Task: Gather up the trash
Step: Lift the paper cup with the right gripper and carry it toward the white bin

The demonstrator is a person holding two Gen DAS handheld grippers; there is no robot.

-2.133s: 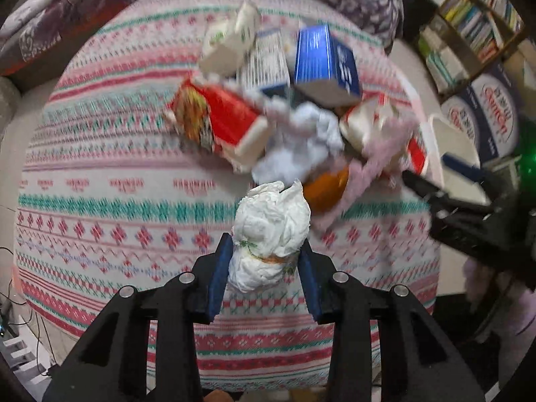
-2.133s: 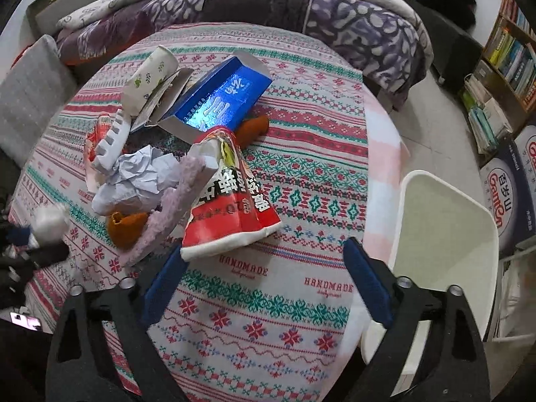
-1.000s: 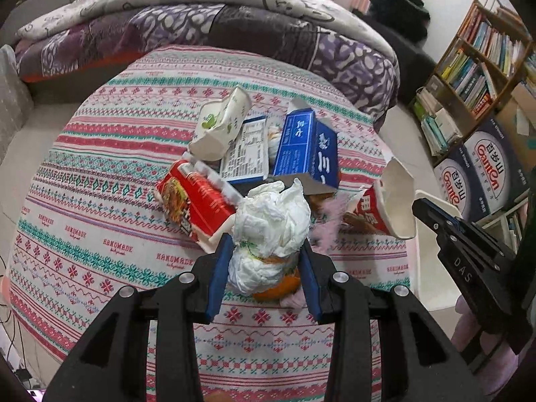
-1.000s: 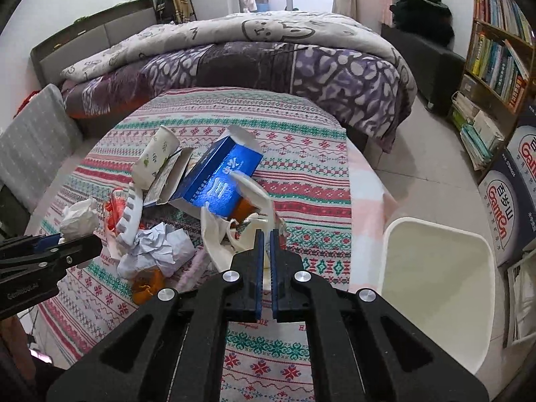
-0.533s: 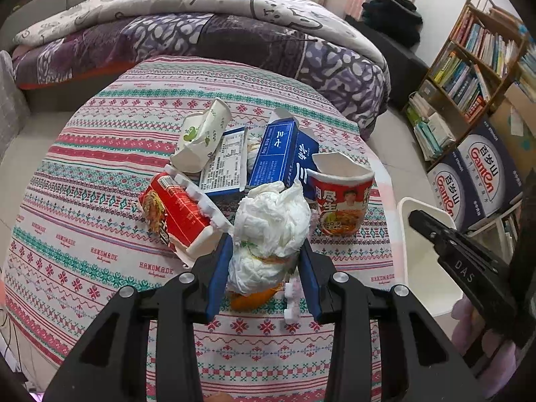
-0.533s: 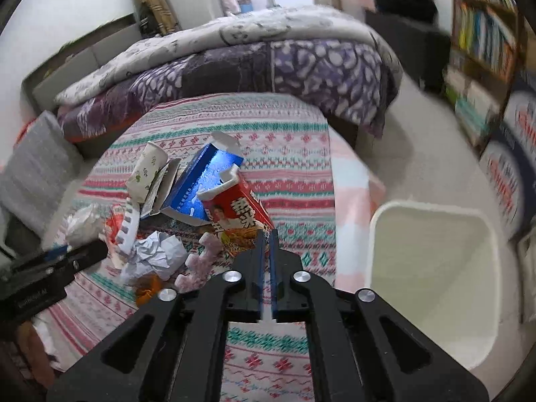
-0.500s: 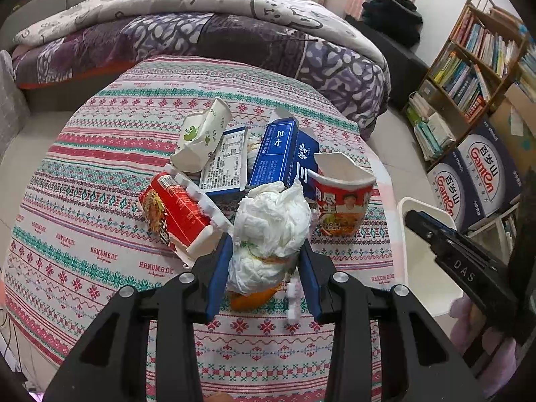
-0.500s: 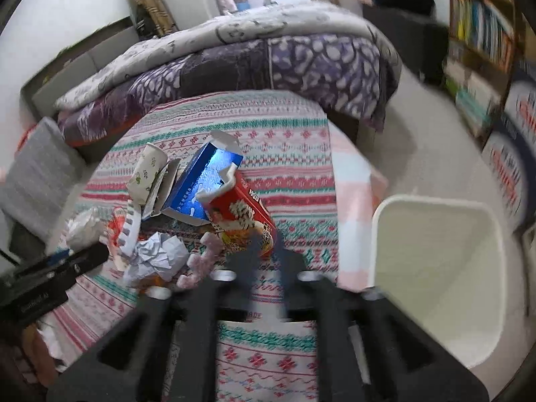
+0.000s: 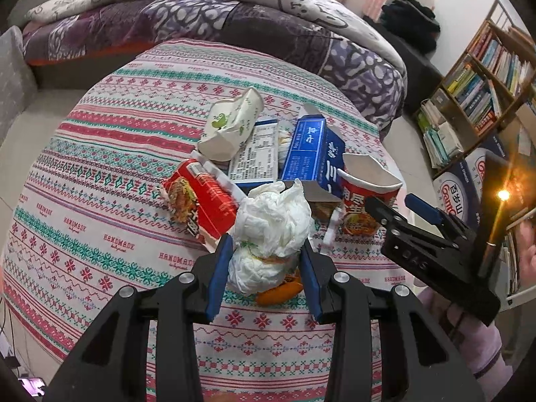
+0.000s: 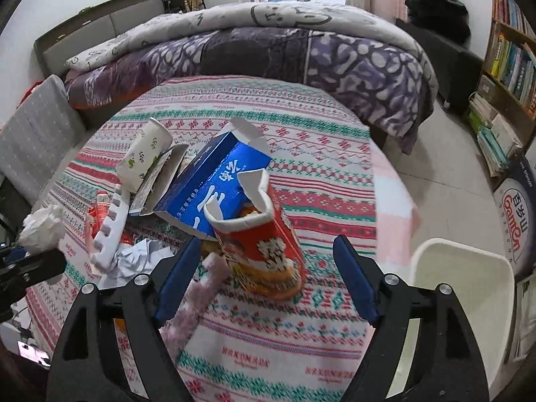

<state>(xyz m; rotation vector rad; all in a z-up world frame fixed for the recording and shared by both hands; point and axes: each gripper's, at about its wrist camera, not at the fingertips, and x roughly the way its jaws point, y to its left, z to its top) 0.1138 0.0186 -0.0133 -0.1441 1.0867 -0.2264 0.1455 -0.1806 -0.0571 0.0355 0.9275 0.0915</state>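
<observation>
Left gripper (image 9: 264, 273): we see both blue pads pressed against a white crumpled tissue wad (image 9: 271, 231), pinched and lifted above the table.
Right gripper (image 10: 266, 273): we see its jaws spreading apart; the red noodle cup (image 10: 264, 251) stands between the pads with a gap on each side, so nothing is gripped.
Landmark: we take the red noodle cup, upright on the patterned tablecloth (image 10: 301, 154) with a torn white rim.
Blue carton (image 10: 214, 187): just behind the cup, lying open and touching it.
White paper cup (image 10: 144, 157): on its side beyond the carton, well away from the noodle cup.
Red noodle packet (image 9: 201, 201): on the far side of the carton from the cup, by a white ridged tray (image 10: 109, 231).
Crumpled paper (image 10: 134, 258): near the cup, beside the tray.
Pink fuzzy piece (image 10: 197, 298): just beside the cup's base, under the right gripper's near pad.
Orange peel (image 9: 278, 293): under the held wad.
White bin (image 10: 465, 288): on the floor, apart from the cup, past the table's edge.
</observation>
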